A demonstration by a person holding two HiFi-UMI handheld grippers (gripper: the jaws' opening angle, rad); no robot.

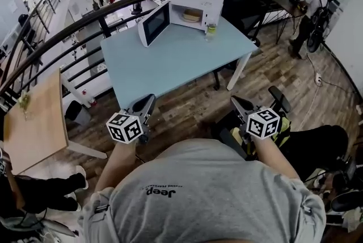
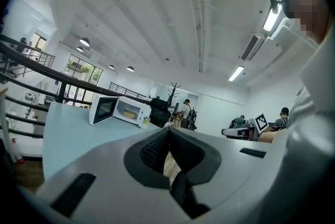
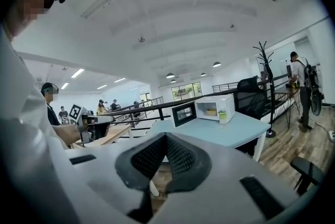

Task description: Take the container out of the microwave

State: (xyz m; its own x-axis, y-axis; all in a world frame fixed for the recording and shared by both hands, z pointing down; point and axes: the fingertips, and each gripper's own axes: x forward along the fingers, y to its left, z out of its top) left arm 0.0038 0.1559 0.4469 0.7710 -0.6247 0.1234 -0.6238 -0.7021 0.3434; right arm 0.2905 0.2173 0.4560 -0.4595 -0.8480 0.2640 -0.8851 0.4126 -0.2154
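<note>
Right, one light-blue worktop [image 1: 170, 63], with one white microwave [image 1: 198, 6] at its far end, door swung open. One shallow tan container [image 1: 191, 16] sits inside the microwave; one small greenish jar [image 1: 210, 29] stands just beside it. Left gripper [image 1: 146, 102] and right gripper [image 1: 241, 105]: fingers closed, empty, well apart from the microwave.

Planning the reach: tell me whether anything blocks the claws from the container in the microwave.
Nothing visible does. The microwave door stands open with the container inside; a jar stands off the opening's right edge.
</note>
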